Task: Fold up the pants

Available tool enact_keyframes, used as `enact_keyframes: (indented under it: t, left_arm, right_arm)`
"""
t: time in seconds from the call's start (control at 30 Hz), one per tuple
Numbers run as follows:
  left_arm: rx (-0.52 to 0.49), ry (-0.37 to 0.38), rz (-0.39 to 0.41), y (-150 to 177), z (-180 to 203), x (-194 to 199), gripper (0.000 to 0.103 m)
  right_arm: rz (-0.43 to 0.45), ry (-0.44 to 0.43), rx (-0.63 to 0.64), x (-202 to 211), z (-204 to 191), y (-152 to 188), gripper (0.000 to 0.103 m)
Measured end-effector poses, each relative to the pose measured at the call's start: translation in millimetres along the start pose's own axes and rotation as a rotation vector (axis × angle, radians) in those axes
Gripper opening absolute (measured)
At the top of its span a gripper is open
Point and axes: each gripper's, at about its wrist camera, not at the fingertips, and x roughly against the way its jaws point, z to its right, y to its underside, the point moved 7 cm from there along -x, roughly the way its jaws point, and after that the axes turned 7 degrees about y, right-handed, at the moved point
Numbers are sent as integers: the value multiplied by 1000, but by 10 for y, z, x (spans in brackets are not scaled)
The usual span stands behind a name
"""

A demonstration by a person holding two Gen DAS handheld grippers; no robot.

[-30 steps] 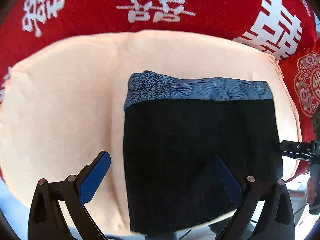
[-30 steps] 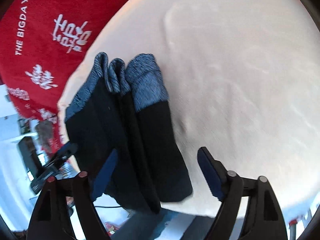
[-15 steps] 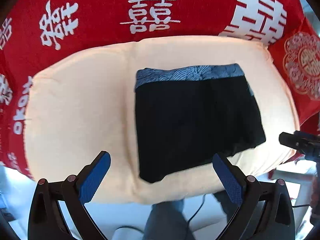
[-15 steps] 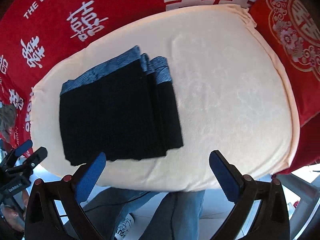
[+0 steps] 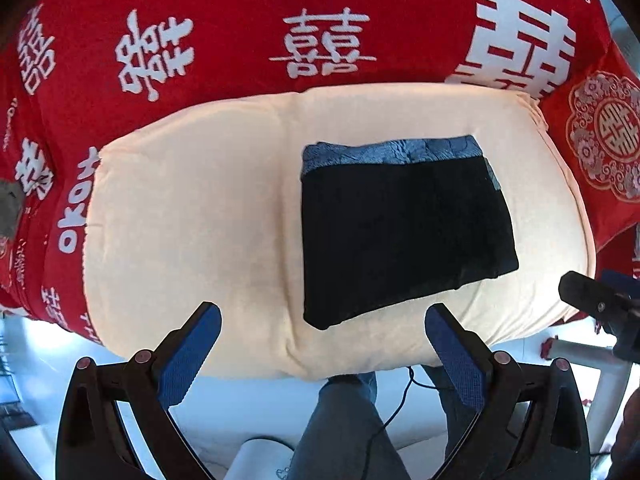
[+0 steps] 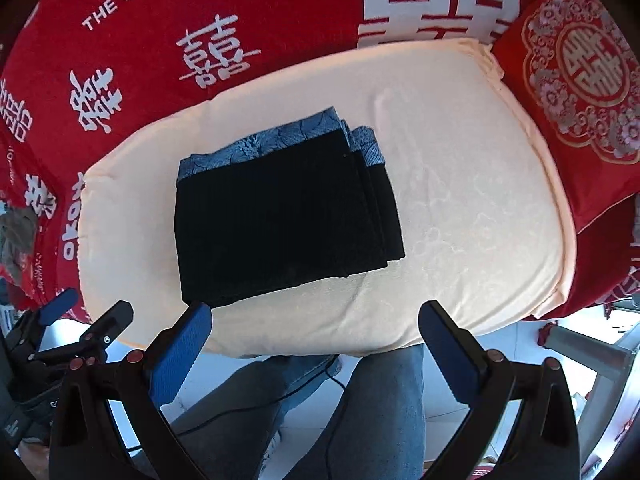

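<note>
The black pants (image 5: 404, 232) with a blue patterned waistband lie folded into a flat rectangle on a cream cushion (image 5: 192, 220). They also show in the right wrist view (image 6: 280, 216), with stacked layers visible at their right edge. My left gripper (image 5: 322, 344) is open and empty, held off the cushion's near edge. My right gripper (image 6: 314, 344) is open and empty, also back from the near edge. Neither touches the pants. The right gripper's tip shows at the right of the left wrist view (image 5: 592, 300).
A red blanket with white characters (image 5: 320, 40) covers the surface behind the cushion. A red embroidered pillow (image 6: 580, 76) lies to the right. The person's jeans-clad legs (image 6: 360, 412) and a cable are below the cushion's near edge.
Both grippers have drawn back and up from the pants. The pants now look smaller and lie alone on the cushion. Both grippers stay open.
</note>
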Motion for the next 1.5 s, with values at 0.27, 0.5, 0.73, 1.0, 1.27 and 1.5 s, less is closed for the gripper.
enact_keyframes:
  t: [0.27,0.5,0.73,1.0,1.27,1.5]
  left_arm:
    - [-9,-37,55,1,11,228,102]
    - [57,-49,63,38,93,306,102]
    - [72,-87,81,20,284,429,102]
    - [75,-114,72,32,335,459,102]
    - [90,-107,65,5,300,465,102]
    - [87,-108,65,-14,298,464,102]
  right_arm:
    - [37,48,54,185,-121,-59,103]
    - [35,55,125,323,-60,-71,103]
    - [23,55,170,375,56,-85,103]
    - [28,68,197,367,62,-105,103]
    - [45,75,232,393,-11,-131,103]
    - [53,85,231,412,-19,-158,103]
